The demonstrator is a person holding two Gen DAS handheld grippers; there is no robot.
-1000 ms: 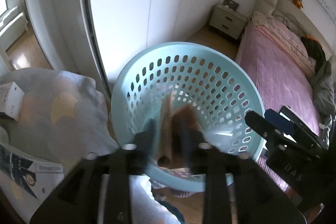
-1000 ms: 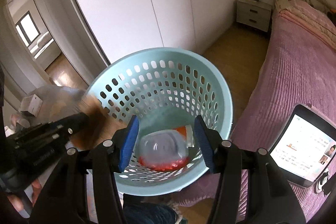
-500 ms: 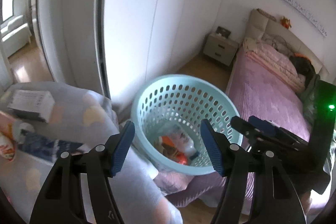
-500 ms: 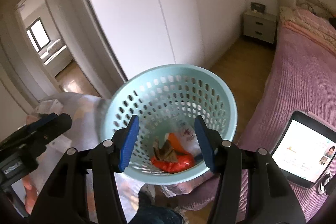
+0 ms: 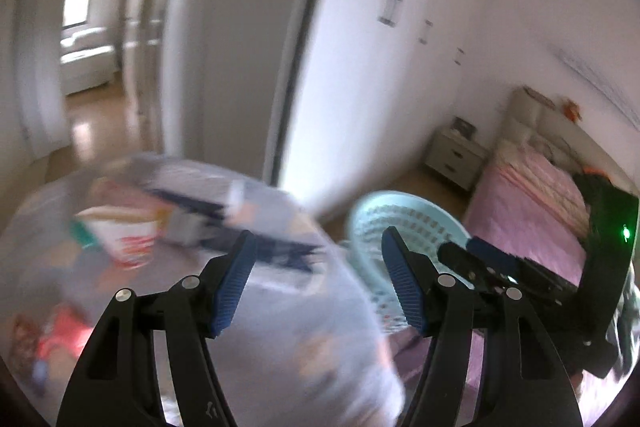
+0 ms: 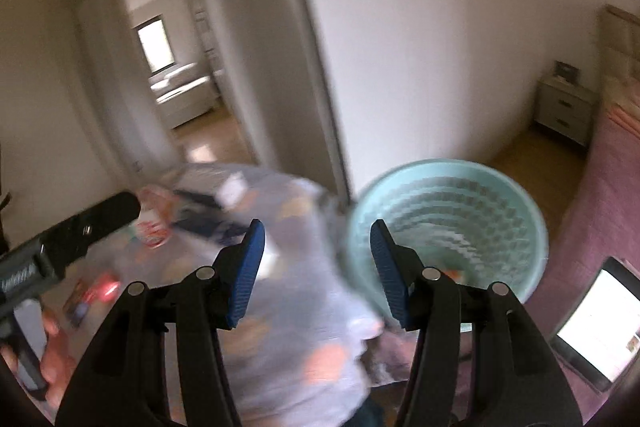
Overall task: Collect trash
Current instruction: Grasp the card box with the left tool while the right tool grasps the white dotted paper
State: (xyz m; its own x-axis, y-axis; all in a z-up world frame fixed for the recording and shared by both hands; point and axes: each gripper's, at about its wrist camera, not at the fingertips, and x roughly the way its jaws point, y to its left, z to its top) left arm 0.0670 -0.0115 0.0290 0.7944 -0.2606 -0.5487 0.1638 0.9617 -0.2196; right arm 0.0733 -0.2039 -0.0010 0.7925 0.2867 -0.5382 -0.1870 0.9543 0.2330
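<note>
Both tools, left (image 5: 316, 283) and right (image 6: 316, 269), wide and unladen, basket (image 6: 496, 187) beside the table (image 6: 280, 307).

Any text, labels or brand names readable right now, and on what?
None can be read.
White cup with red print on the table: blurred.
Dark blue package: blurred.
Tablet screen on the bed: text too small.
Left tongs' body: pale lettering, smeared.

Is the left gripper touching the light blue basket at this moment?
Apart. The right wrist view shows the left gripper far left, over the cloth-covered table, while the basket stands to the right.
</note>
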